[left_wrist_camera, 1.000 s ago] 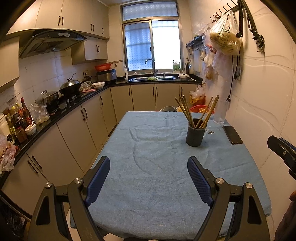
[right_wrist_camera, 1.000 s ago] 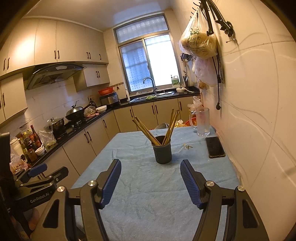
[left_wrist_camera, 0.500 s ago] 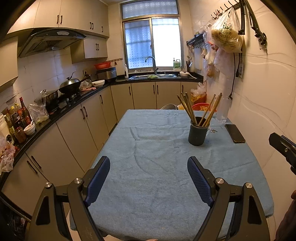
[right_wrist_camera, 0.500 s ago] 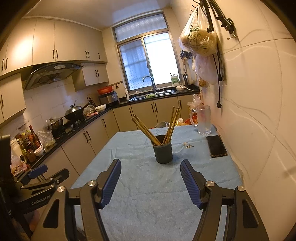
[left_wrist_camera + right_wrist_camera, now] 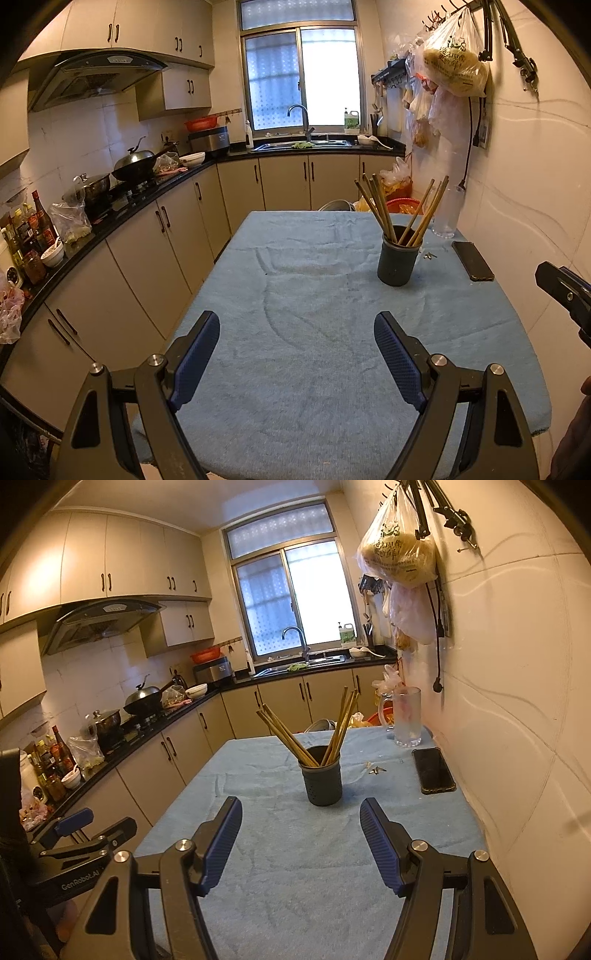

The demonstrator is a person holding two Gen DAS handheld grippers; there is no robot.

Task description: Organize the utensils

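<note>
The right gripper [image 5: 301,840] hangs wide open and empty above the near part of the counter [image 5: 295,886], which is covered by a blue cloth. Straight ahead of it, almost on its centre line, stands a dark cup [image 5: 322,775] holding wooden chopsticks [image 5: 343,723]. They stand nearly upright and fan out in two bundles, one leaning left, one leaning right. The left gripper [image 5: 297,356], also spread wide with nothing in it, sees the same cup [image 5: 398,256] further off and to its right. So the right gripper looks the nearer one, and the coming reach probably goes forward and from above. Beyond and right of the cup lie a phone [image 5: 433,770] and a glass mug [image 5: 406,716].
</note>
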